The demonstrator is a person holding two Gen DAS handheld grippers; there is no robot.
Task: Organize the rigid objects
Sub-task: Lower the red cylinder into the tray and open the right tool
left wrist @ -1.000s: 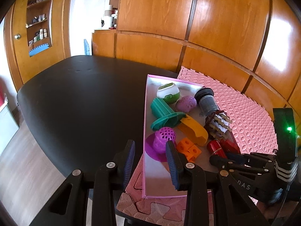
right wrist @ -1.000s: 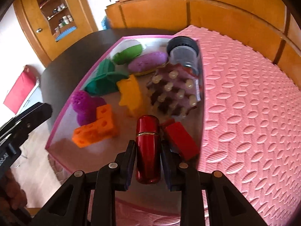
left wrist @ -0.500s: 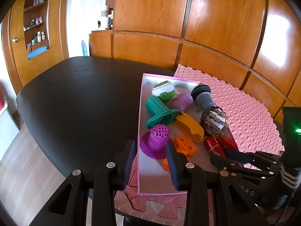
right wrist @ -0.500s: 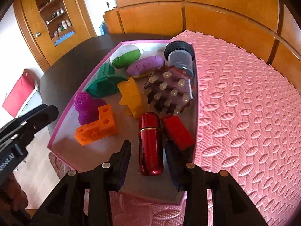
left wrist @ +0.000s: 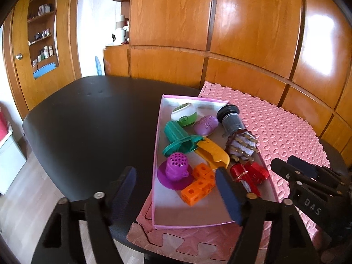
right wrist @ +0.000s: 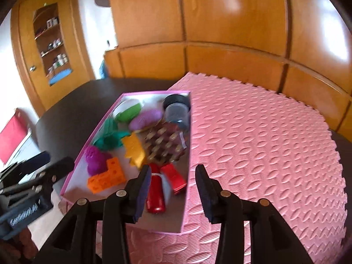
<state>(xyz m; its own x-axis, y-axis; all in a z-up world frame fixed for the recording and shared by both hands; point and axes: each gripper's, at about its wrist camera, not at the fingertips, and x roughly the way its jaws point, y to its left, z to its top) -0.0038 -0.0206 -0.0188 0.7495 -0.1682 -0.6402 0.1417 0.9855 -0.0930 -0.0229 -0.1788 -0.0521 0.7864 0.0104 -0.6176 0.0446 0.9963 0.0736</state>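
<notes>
From the left wrist view, the left gripper [left wrist: 176,189] stands with its jaws wide and nothing between them, having just been opening; it hangs over the near left edge of the pink tray [left wrist: 156,154], which sits on a pink foam mat [left wrist: 275,127] on a black table [left wrist: 88,114]. Inside the tray lie a white and green pod [left wrist: 184,114], a lilac oval piece [left wrist: 206,125], a grey jar with a black lid [left wrist: 231,118], a teal funnel-shaped toy [left wrist: 180,138], a yellow piece [left wrist: 212,153], a brown spiked block [left wrist: 241,147], a purple cup on a saucer [left wrist: 176,170], orange cubes [left wrist: 199,183], a red cylinder [left wrist: 243,176] and a red block [left wrist: 258,172] touching it. The right gripper [left wrist: 292,168] shows at the right, beside the tray's near right corner. From the right wrist view, somewhat blurred, the right gripper [right wrist: 173,184] holds nothing; its jaws, which have just been opening, stand partly apart above the tray's near right corner [right wrist: 184,217], with the red cylinder [right wrist: 155,194] lying free in the tray just beside the left finger and the red block [right wrist: 175,177] next to it. The left gripper [right wrist: 41,167] appears at the left edge.
</notes>
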